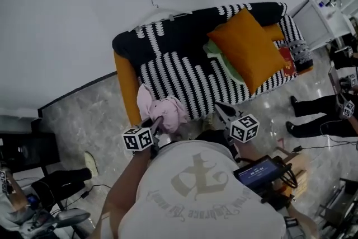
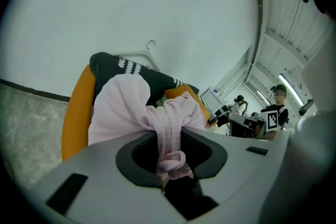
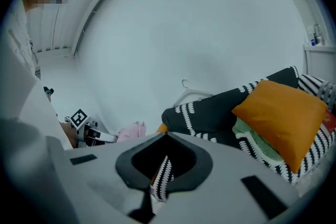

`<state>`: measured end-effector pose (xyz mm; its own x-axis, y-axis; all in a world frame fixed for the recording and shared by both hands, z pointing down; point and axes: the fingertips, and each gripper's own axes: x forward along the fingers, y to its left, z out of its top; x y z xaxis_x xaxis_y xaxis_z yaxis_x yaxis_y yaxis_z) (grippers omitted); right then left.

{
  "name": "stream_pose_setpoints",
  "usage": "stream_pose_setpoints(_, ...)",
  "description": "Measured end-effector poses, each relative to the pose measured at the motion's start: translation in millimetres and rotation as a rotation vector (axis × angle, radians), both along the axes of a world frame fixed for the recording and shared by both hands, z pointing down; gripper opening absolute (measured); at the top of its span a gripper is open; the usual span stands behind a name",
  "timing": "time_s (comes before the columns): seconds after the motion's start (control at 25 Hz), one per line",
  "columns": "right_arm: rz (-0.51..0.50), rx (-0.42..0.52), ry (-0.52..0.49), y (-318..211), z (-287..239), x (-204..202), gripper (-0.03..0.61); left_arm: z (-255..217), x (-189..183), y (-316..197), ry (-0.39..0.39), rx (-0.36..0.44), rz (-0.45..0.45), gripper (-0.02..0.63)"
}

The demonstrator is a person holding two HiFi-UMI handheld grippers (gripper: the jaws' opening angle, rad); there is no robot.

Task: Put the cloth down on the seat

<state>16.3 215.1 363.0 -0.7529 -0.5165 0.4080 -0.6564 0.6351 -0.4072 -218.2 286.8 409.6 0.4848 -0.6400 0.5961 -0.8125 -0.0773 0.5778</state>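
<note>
Placement is best done by carrying the crumpled pale pink cloth (image 1: 163, 108) over the black-and-white patterned sofa seat (image 1: 179, 75), onto the bare stretch left of the square orange cushion (image 1: 250, 48), before the grip is let go. Released at the near left corner where it hangs now, it is judged likely to slide off the front edge. The left tool (image 2: 170, 162) is clamped on a twisted neck of the cloth, and the rest is bunched loosely beyond the jaws. The right tool (image 3: 160, 178) is held narrow near the seat's front edge. A strip of the patterned cover shows in its gap; whether that strip is pinched cannot be told. The cloth looks thin, soft and wrinkled, so it is expected to slump once lowered.
</note>
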Motion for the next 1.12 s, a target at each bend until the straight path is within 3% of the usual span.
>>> stream_pose_setpoints(0.48,-0.199,-0.018,-0.023,-99,3,-19,0.017,12,7,-33,-0.039,-0.067,-0.132,0.106)
stream_pose_setpoints(0.8,-0.290,-0.069,-0.039,-128,20,-9,0.017,9,25,-48,-0.055,-0.066,-0.198,0.106)
stream_pose_setpoints(1.12,-0.410,-0.098,-0.056,-154,31,-6,0.017,8,40,-62,-0.128,-0.085,-0.273,0.106)
